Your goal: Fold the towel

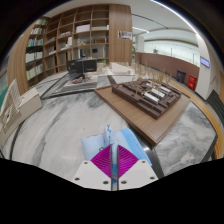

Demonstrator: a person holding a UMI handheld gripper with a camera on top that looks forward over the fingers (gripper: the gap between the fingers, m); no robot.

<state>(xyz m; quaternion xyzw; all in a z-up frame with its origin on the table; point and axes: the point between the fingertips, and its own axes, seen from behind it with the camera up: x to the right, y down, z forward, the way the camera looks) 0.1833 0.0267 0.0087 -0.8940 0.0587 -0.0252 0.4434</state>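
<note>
I am holding my tongs [114, 168] closed, both fingers with their purple pads [101, 163] pressed together on a pinch of the pale blue towel [113, 139]. The towel is rising in a small peak just ahead of the fingertips, its edges falling away to either side, and it is hanging above the grey marbled floor [60, 125]. Around the towel the floor is lying open, widest to its left. To the right of the towel a long wooden bench [150, 100] is running away from me, its near corner coming close, with a dark tray of things [152, 92] on top. Far beyond the towel, bookshelves [75, 35] are lining the wall.
</note>
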